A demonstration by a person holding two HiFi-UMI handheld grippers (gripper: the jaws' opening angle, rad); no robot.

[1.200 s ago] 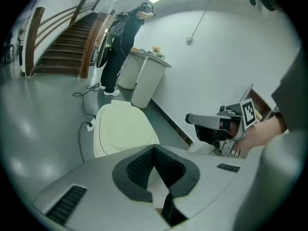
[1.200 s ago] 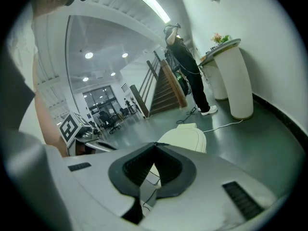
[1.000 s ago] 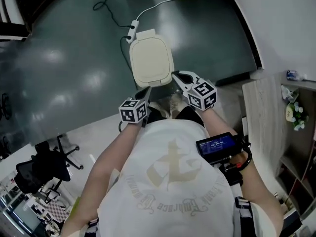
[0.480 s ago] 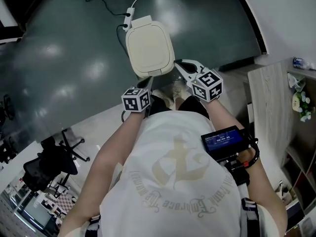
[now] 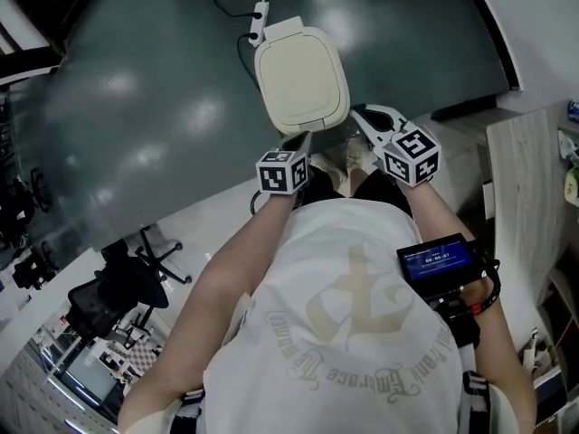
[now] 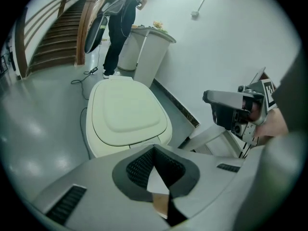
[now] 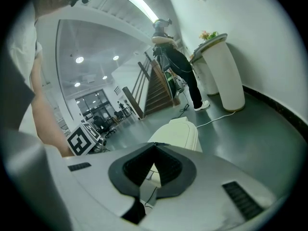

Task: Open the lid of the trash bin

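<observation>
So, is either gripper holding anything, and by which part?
Nothing is held: the left gripper and right gripper both have jaws together and empty; the trash bin lid ahead is closed.

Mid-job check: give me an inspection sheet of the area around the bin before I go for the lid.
Surface: dark glossy floor.
Job's things: trash bin lid, cream, down and closed.
Clutter: nothing seen.
Grippers: left gripper and right gripper both shut, nothing held, near the bin's front; contact unclear.
Cables: white power strip with its lead behind the bin.
Surroundings: office chair, wooden shelving, a person by stairs.
</observation>
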